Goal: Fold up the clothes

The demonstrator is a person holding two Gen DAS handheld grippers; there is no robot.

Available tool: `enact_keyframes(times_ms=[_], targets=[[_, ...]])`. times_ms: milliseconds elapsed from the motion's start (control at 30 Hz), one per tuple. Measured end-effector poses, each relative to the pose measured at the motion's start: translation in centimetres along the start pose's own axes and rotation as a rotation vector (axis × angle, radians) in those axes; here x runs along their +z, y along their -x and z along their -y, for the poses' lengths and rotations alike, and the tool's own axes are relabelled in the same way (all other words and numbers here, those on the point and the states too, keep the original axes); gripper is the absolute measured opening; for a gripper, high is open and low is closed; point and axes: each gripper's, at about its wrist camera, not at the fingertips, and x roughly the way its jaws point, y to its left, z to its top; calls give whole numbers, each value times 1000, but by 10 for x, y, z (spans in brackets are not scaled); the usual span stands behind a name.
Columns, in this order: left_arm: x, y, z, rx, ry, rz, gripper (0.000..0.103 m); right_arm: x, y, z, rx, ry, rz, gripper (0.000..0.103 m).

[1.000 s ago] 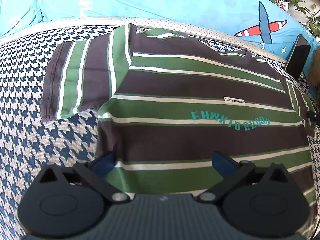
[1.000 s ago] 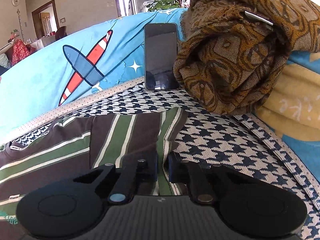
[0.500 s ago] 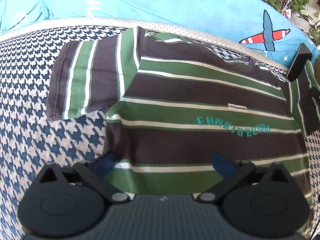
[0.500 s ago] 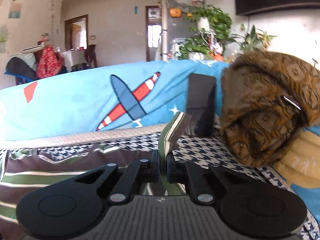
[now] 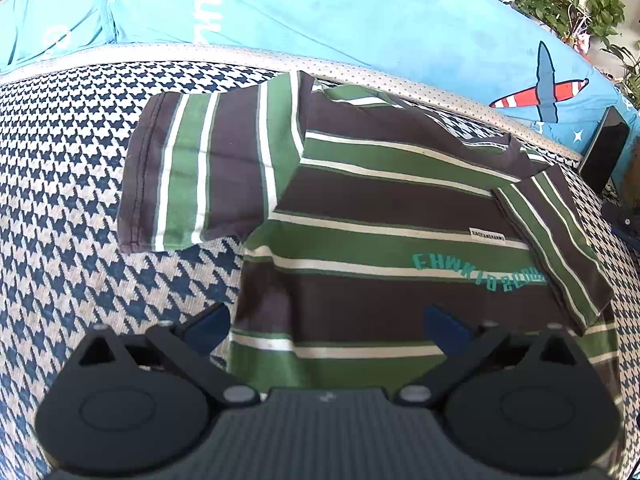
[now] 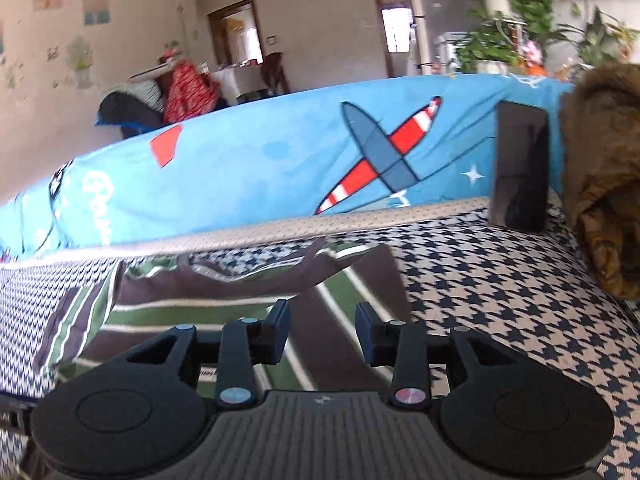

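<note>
The striped shirt (image 5: 380, 216) lies flat, front up, on the houndstooth sofa cover (image 5: 60, 184), collar toward the blue backrest (image 5: 360, 20). The right sleeve (image 5: 556, 240) is folded in over the chest, partly covering the teal lettering, which is the usual first move for squaring the shirt into a rectangle. The right tongs (image 6: 322, 334) hang just above that sleeve with the jaws opening and nothing between them, so I'd say they're letting the cloth settle where it was laid. The left sleeve (image 5: 200, 176) is out flat to the side, not folded yet. The left tongs (image 5: 324, 326) are spread wide over the shirt's lower left corner, gripping nothing, probably staying clear until it's their turn on that sleeve. A phone (image 6: 520, 168) leans against the backrest next to a brown throw (image 6: 604, 184), well clear of the shirt.
</note>
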Motion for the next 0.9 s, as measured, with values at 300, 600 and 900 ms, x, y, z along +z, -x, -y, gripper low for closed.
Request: enact_keyframes(times_ms=[300, 600, 900], targets=[[10, 5, -33, 41, 116, 22, 103, -7, -10, 8, -76, -21, -87, 36], [18, 16, -75, 76, 230, 57, 103, -23, -24, -19, -72, 33, -207, 49], [28, 20, -116, 84, 348, 82, 103, -26, -25, -48, -124, 95, -227, 66]])
